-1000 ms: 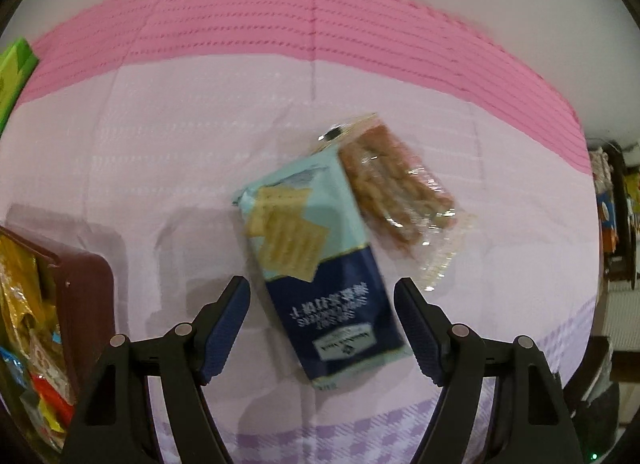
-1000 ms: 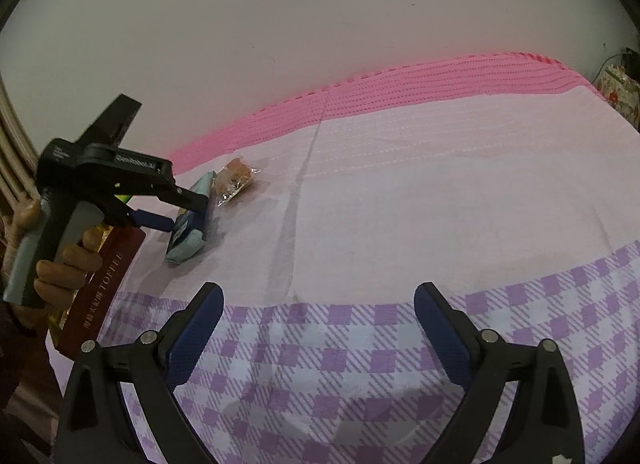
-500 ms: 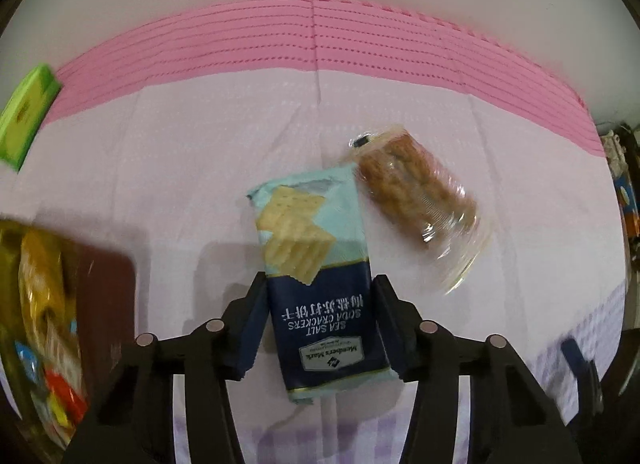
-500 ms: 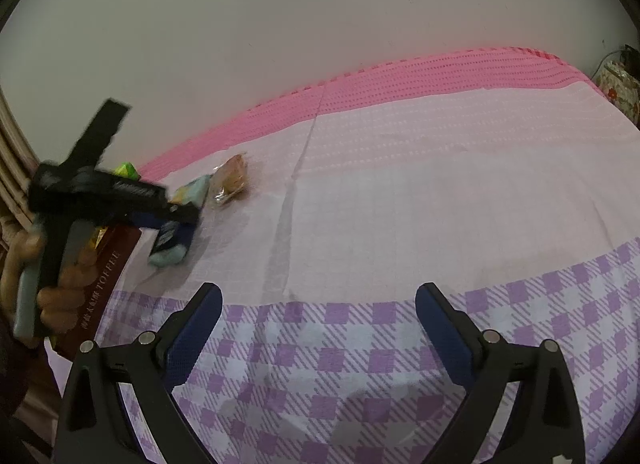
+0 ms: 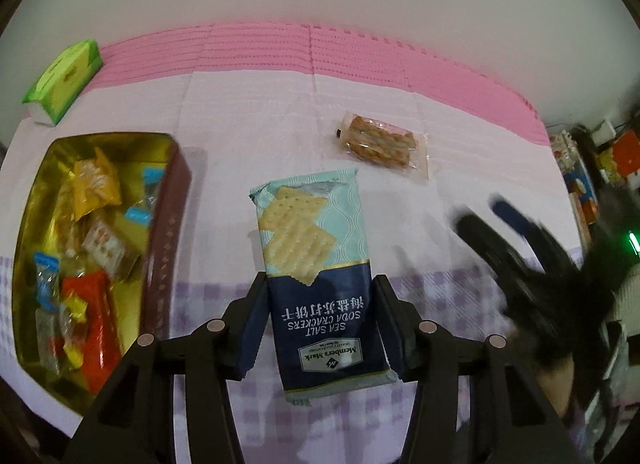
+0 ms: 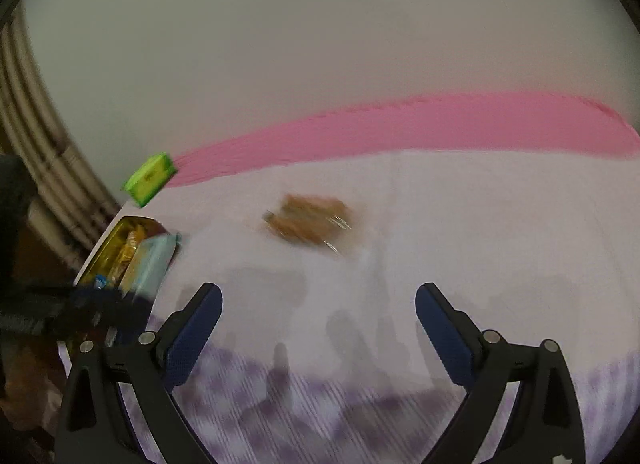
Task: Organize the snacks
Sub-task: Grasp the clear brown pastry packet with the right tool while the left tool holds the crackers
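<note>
With our left gripper point(image 5: 320, 328) clamped on the cracker pack point(image 5: 316, 264), right gripper point(image 6: 320, 328) open and empty, we carry it level over the tin point(image 5: 168, 224).

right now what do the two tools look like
Both tools match: the left tool and right tool each have matte black angular plastic arms with round silver pivot screws, ending in two fingers faced with dark blue ribbed pads. No cables, sleeves or markings show on them.

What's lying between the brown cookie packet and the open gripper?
Nothing. In the right wrist view, only bare pink cloth lies between the cookie packet and the open right gripper.
</note>
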{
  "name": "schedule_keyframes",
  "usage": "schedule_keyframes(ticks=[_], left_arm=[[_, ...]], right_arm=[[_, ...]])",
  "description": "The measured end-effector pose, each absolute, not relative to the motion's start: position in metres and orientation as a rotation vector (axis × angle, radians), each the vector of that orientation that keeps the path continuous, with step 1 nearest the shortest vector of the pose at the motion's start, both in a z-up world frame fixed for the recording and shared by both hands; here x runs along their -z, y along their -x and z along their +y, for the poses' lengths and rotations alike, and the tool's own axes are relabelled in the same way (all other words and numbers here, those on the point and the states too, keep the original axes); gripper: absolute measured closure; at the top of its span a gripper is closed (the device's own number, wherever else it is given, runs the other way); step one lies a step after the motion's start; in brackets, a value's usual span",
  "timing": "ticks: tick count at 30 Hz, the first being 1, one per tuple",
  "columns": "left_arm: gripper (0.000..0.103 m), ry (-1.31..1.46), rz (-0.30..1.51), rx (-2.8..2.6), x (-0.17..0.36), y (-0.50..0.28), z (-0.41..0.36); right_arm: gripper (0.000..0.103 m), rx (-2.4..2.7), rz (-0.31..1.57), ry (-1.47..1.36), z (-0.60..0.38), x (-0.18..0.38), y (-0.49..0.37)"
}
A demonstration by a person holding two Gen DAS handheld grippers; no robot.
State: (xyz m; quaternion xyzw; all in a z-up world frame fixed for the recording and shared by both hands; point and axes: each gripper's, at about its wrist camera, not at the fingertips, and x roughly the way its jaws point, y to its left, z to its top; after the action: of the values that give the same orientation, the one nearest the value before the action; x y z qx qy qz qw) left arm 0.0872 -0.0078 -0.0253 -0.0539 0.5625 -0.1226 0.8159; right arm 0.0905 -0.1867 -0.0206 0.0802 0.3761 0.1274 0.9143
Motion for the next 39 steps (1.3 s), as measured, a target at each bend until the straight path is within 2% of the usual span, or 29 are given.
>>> schedule_keyframes(ticks=[6, 12, 15, 16, 17, 18, 19, 21, 26, 33, 39], left_arm=[[0.052, 0.13, 1.194, 0.265, 0.007, -0.08, 0.019], [0.052, 0.165, 1.18, 0.264, -0.005, -0.075, 0.036], [0.052, 0.175, 1.173, 0.265, -0.01, -0.075, 0.039], [0.052, 0.176, 1.17, 0.265, -0.012, -0.074, 0.04], [0.052, 0.176, 1.167, 0.262, -0.014, -0.073, 0.042], [0.052, 0.176, 1.163, 0.257, -0.016, -0.074, 0.044], [0.052, 0.181, 1.157, 0.253, -0.019, -0.074, 0.047], [0.052, 0.192, 1.152, 0.253, -0.022, -0.072, 0.052], [0.052, 0.209, 1.122, 0.236, -0.034, -0.066, 0.068], [0.052, 0.229, 1.098, 0.162, -0.042, -0.051, 0.11], [0.052, 0.239, 1.09, 0.116, -0.039, -0.043, 0.142]], right_arm=[[0.006, -0.428, 0.762, 0.201, -0.138, 0.022, -0.145], [0.018, -0.626, 0.902, 0.461, -0.122, 0.03, -0.193], [0.028, -0.688, 0.981, 0.544, -0.111, 0.042, -0.212], [0.037, -0.71, 1.019, 0.558, -0.108, 0.047, -0.219], [0.05, -0.715, 1.044, 0.573, -0.107, 0.052, -0.221], [0.054, -0.699, 1.069, 0.596, -0.105, 0.058, -0.224], [0.063, -0.699, 1.088, 0.563, -0.106, 0.06, -0.227], [0.066, -0.666, 1.1, 0.508, -0.109, 0.061, -0.227], [0.067, -0.604, 1.074, 0.414, -0.105, 0.06, -0.185], [0.067, -0.564, 0.924, -0.02, -0.125, 0.044, -0.086], [0.067, -0.438, 0.866, -0.284, -0.149, 0.052, -0.058]])
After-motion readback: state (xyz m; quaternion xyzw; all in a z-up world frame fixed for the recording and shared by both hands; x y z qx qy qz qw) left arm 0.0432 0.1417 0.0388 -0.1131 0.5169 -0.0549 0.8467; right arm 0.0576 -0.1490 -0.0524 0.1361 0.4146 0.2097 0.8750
